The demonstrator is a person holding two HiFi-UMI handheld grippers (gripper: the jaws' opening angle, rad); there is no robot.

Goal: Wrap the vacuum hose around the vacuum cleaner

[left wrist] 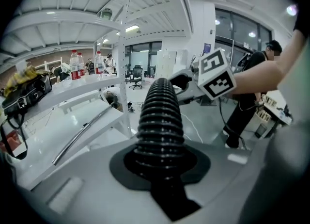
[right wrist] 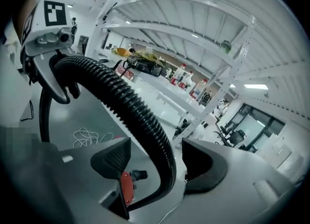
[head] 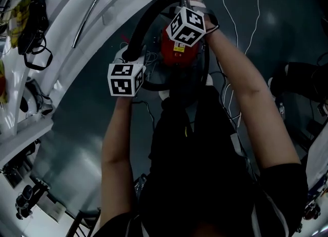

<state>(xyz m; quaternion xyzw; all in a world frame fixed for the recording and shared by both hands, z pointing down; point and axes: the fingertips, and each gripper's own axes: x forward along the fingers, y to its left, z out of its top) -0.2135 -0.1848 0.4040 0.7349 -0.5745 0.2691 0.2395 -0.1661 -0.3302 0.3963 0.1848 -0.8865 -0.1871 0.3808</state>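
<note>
Glossy grey floor (head: 72, 149), white metal shelving (left wrist: 82, 83) — tall windows (left wrist: 237, 29) and ceiling lights (left wrist: 131, 28) beyond.

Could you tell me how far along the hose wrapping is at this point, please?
Done: hard to say; the head view shows no finished turn clearly round the red vacuum cleaner. In hand: the left gripper is clamped on the ribbed hose, which arches over to the right gripper, open, with the hose passing loosely between its fingers. Left: laying the raised hose down around the vacuum cleaner.
</note>
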